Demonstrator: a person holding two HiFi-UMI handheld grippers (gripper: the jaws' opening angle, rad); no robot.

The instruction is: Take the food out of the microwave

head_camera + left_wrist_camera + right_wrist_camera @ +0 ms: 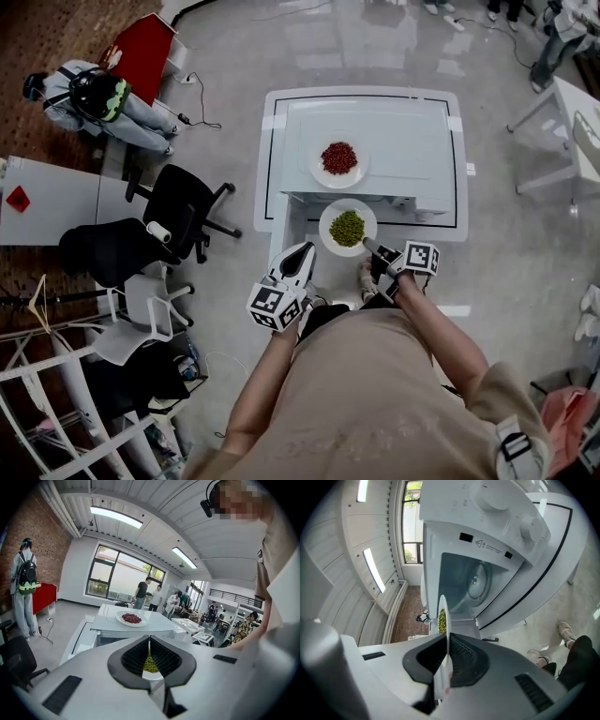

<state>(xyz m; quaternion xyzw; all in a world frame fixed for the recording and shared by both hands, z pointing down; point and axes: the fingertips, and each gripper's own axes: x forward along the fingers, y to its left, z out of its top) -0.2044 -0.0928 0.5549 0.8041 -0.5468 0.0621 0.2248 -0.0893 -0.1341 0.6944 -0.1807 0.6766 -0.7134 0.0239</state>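
A white plate of green peas [348, 228] hangs in front of the white microwave [403, 141], and my right gripper [372, 248] is shut on its near rim. In the right gripper view the plate [443, 613] stands edge-on between the pads of the right gripper [446, 637], with the microwave's open cavity [471, 581] behind it. A second white plate of red beans [339, 159] rests on top of the microwave. My left gripper [303, 258] is just left of the pea plate, shut and holding nothing. Over the left gripper [149, 640] I see the peas [150, 665] and the red beans [131, 618].
The microwave stands on a white table [274, 202]. Black office chairs [183, 202] and a white desk [52, 197] are to the left, with a person wearing a backpack [89, 94] beyond. A white rack [56, 403] fills the lower left. More tables [572, 122] stand at right.
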